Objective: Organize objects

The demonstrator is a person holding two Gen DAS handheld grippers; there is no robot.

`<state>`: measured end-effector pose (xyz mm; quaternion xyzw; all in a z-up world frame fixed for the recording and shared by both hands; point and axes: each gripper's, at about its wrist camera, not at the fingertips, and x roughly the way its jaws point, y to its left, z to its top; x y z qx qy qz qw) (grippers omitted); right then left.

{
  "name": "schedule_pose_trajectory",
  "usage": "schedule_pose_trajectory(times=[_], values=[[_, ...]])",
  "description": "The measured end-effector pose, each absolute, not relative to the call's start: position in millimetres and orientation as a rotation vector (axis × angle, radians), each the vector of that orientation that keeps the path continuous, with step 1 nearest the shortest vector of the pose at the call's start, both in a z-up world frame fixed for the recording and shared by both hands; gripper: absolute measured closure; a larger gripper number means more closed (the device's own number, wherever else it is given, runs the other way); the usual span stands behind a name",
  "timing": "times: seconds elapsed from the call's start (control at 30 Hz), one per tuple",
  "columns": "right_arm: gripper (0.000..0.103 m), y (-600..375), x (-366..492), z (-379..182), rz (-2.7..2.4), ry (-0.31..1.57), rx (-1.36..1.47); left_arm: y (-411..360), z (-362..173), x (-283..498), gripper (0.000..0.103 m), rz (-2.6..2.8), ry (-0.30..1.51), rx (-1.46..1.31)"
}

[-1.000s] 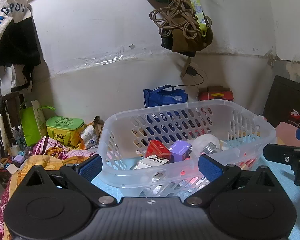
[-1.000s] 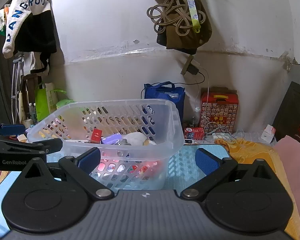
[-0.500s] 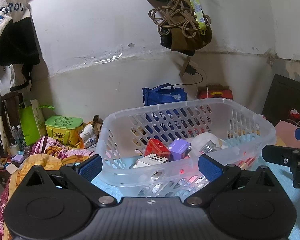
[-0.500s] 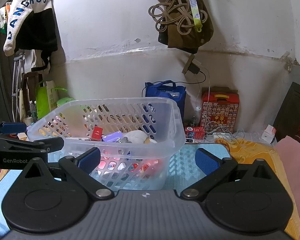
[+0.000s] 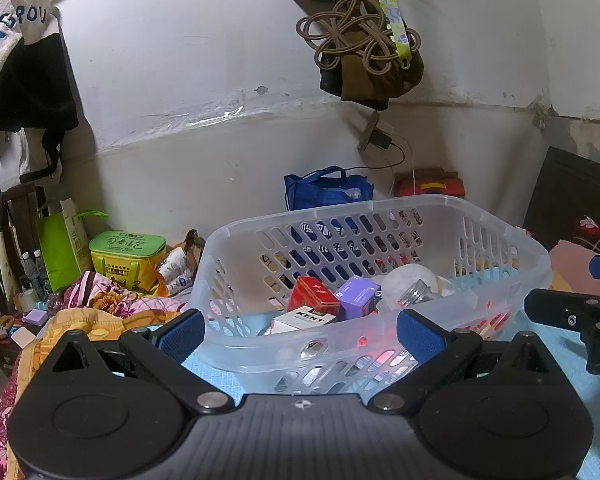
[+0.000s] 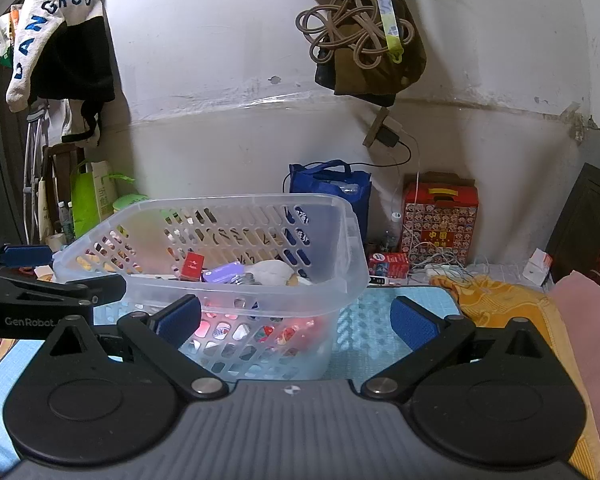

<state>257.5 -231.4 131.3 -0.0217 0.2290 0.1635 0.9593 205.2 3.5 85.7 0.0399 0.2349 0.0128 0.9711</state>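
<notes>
A clear perforated plastic basket (image 5: 500, 236) stands on a light blue mat (image 6: 376, 320); it also shows in the right wrist view (image 6: 352, 236). Inside lie a red box (image 5: 313, 294), a purple box (image 5: 358, 295), a white KENT box (image 5: 304, 319) and a white light bulb (image 5: 410, 280). My left gripper (image 5: 300, 334) is open and empty, just short of the basket's near wall. My right gripper (image 6: 296, 322) is open and empty, near the basket's right front corner. Each gripper shows in the other's view at the edge.
A blue bag (image 6: 330, 184) and a red patterned box (image 6: 440, 216) stand against the wall behind. A green tin (image 5: 126, 254) and floral cloth (image 5: 100, 304) lie left. Yellow cloth (image 6: 496, 300) and pink cloth (image 6: 588, 320) lie right. Clothes and rope hang on the wall.
Both views have shifted slightly, with the basket sitting a little lower and closer. Both grippers stay open and empty.
</notes>
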Motion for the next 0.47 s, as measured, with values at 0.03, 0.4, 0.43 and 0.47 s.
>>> schedule_pose_trajectory(times=[0.03,0.4,0.43,0.47], values=[[0.0,-231.6,257.6,131.3,0.331,0.464,-0.044,3.4,85.8,205.2,0.0,0.027,0.474,0.081],[0.0,-233.7,259.1,129.6,0.33,0.468,-0.05,3.5,84.9,205.1,0.0,0.031,0.465,0.096],[0.0,-234.2,259.1,129.5,0.33,0.468,-0.049,4.0,84.8,204.7,0.0,0.03,0.462,0.099],[0.0,-234.0,258.9,129.5,0.33,0.467,-0.049,4.2,84.7,204.2,0.0,0.03,0.457,0.1]])
